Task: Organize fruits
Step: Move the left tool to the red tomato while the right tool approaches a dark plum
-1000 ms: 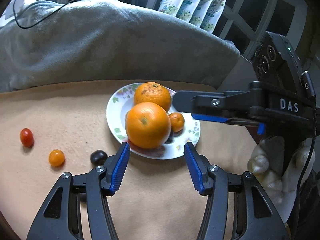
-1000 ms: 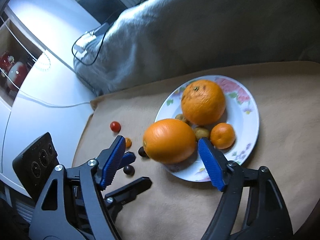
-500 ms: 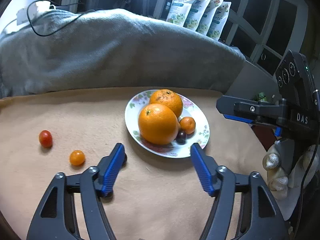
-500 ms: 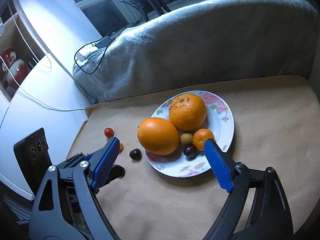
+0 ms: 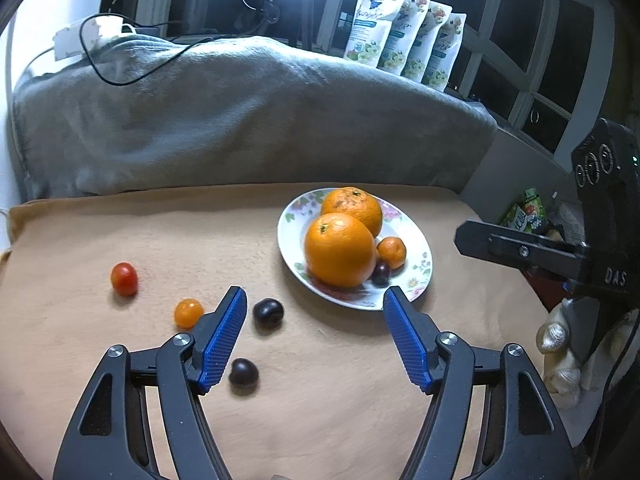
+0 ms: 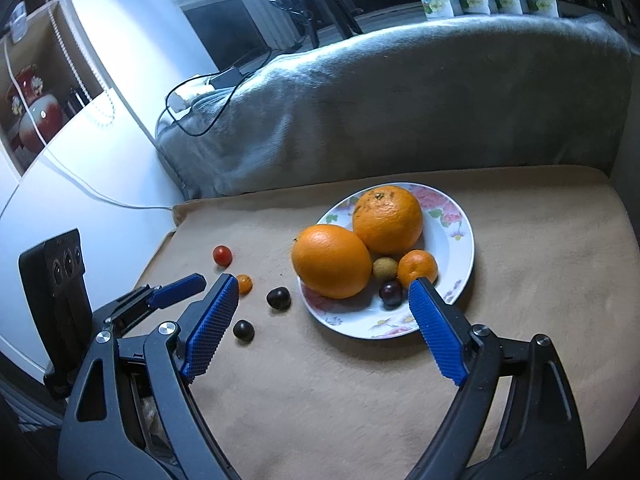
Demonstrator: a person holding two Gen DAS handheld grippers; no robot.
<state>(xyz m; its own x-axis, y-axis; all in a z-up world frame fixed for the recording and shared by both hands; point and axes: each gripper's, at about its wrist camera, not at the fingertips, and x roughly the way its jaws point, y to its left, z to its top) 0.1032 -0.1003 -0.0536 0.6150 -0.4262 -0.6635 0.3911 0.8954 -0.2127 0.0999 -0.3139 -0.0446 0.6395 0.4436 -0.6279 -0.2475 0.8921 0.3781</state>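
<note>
Since the big fruit sits on the plate (image 5: 420, 240), both the left gripper (image 5: 312, 336) and right gripper (image 6: 324, 320) hang spread and empty above the beige cloth (image 5: 120, 220), probably lining up the loose dark grape (image 5: 269, 311).

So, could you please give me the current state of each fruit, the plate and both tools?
plate: on the tan cloth, holding five fruits
two big oranges: on plate, touching
small orange: on plate
red tomato: on cloth
two dark fruits: on cloth
left tool: open, empty
right tool: open, empty
</note>
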